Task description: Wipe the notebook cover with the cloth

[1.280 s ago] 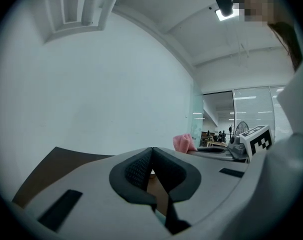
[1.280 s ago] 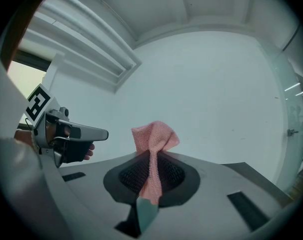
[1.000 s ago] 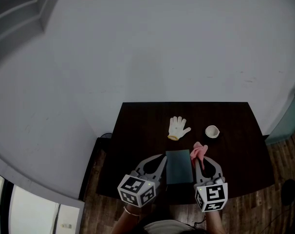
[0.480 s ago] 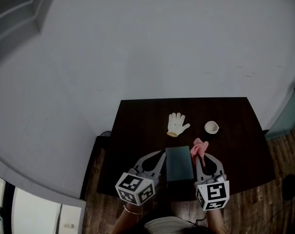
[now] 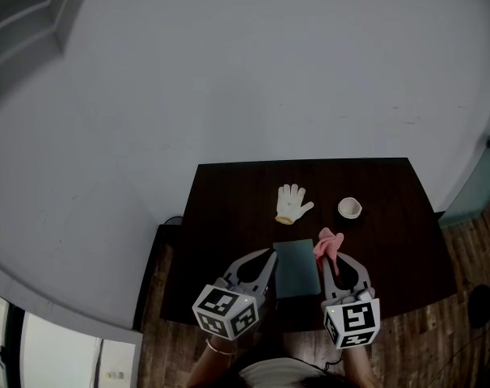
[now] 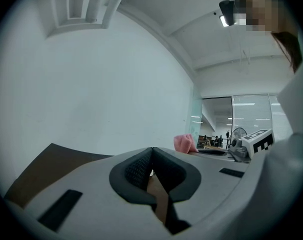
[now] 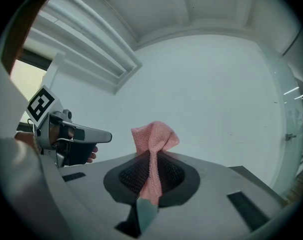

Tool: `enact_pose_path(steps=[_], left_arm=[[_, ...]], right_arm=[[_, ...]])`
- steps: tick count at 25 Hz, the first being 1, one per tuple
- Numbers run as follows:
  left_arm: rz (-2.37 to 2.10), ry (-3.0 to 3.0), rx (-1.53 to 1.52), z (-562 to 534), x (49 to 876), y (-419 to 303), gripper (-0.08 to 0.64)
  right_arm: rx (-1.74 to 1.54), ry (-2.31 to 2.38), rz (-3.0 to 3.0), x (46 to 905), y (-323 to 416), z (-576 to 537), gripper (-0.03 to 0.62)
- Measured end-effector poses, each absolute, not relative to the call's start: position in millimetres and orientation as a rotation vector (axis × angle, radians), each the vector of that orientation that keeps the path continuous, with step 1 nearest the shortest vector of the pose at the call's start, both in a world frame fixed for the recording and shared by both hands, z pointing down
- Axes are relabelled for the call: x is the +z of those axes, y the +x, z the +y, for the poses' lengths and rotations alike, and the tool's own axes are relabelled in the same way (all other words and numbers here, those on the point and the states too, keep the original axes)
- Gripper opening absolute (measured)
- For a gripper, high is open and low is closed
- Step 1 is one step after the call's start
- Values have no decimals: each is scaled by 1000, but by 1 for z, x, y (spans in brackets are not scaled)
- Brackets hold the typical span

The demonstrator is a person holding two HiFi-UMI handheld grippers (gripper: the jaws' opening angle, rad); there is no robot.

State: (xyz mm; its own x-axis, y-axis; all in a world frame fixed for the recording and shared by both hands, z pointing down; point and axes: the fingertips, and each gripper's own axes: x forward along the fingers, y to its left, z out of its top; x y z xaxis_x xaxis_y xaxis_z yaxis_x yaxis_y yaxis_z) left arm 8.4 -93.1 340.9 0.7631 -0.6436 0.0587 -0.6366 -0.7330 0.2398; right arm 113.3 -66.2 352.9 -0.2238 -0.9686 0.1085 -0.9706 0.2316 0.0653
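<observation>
A dark teal notebook point(image 5: 295, 269) lies flat near the front edge of the dark table point(image 5: 229, 208), between my two grippers. My right gripper point(image 5: 326, 260) is at the notebook's right edge, shut on a pink cloth point(image 5: 327, 244). In the right gripper view the cloth point(image 7: 153, 136) sticks up from the closed pads of that gripper point(image 7: 151, 160). My left gripper point(image 5: 268, 259) sits at the notebook's left edge. Seen in its own view, the left gripper point(image 6: 150, 156) has its pads pressed together with nothing between them. The notebook is hidden in both gripper views.
A white glove point(image 5: 292, 203) lies on the table beyond the notebook. A small white cup point(image 5: 350, 208) stands to the glove's right. A pale wall rises behind the table. Wooden floor point(image 5: 471, 249) shows on the right.
The whole scene has slid slightly up in the head view. Both grippers keep their places beside the notebook, and the cloth stays pinched in the right one.
</observation>
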Motion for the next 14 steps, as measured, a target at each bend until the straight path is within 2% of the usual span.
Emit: enact_pose_path(steps=[14], left_arm=[[-1016, 2668, -14, -98, 357, 4, 18]], right_arm=[[32, 1881, -2354, 357, 109, -62, 40]])
